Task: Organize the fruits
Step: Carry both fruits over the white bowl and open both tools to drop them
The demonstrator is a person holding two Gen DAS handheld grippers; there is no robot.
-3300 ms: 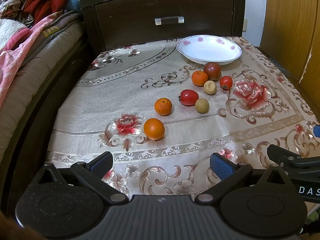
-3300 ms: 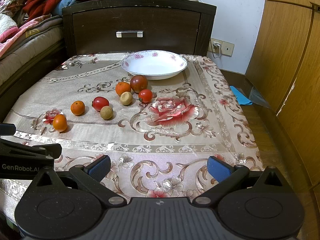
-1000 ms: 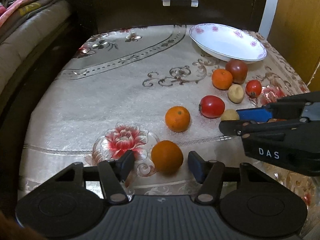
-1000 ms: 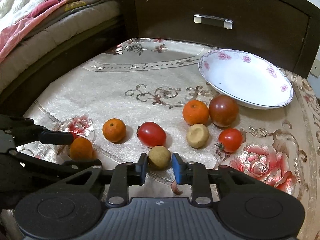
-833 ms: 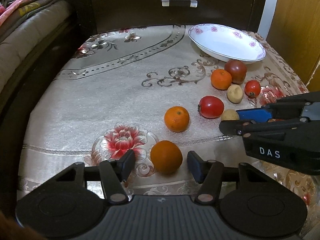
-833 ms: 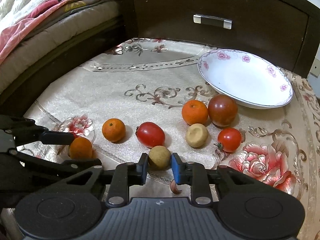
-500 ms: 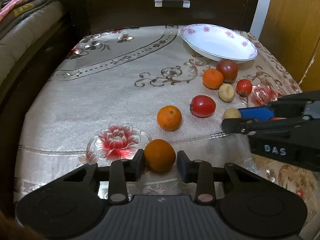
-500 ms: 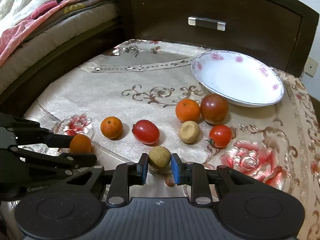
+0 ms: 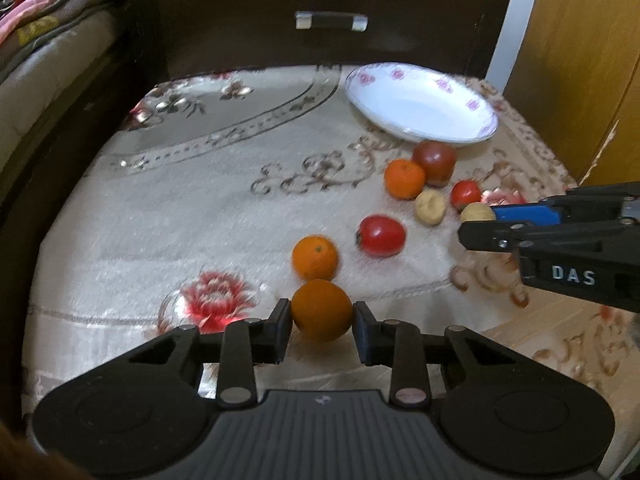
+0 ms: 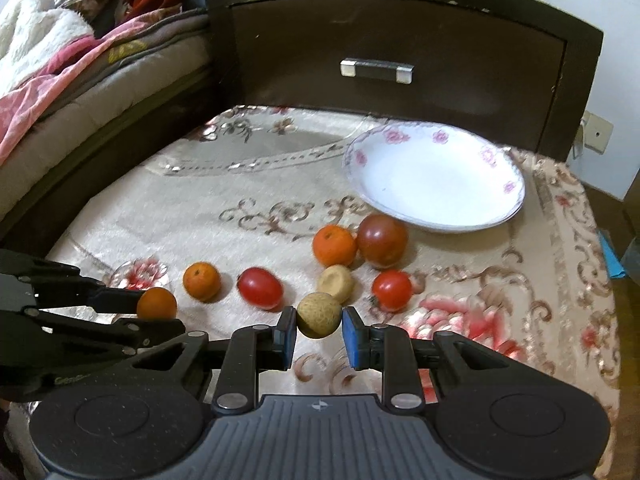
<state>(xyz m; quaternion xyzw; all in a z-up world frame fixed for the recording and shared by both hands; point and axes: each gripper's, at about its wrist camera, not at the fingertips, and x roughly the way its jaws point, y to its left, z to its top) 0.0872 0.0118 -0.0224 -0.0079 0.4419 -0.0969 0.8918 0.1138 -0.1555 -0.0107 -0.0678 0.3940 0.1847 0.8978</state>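
My left gripper point(image 9: 321, 322) is shut on an orange point(image 9: 321, 309), held just above the cloth; the same orange point(image 10: 156, 304) shows between its fingers in the right wrist view. My right gripper point(image 10: 319, 330) is shut on a small tan round fruit point(image 10: 318, 315), lifted off the cloth; that tan fruit point(image 9: 476, 213) shows at its tip in the left wrist view. A white flowered plate point(image 10: 434, 178) point(image 9: 420, 102) sits empty at the back right. Loose on the cloth lie an orange point(image 9: 315, 257), a red tomato point(image 9: 380, 236), another tan fruit point(image 9: 430, 207), a small tomato point(image 9: 465, 194), an orange point(image 9: 404, 179) and a dark tomato point(image 9: 435, 162).
The floral tablecloth point(image 9: 180, 208) covers a low table. A dark wooden drawer unit point(image 10: 380, 40) stands right behind the plate. Bedding point(image 10: 60, 64) is piled at the left, and a wooden wardrobe point(image 9: 580, 60) rises at the right.
Both grippers closed on their fruits and have lifted them slightly, moving forward toward the plate. The other fruits have not moved.
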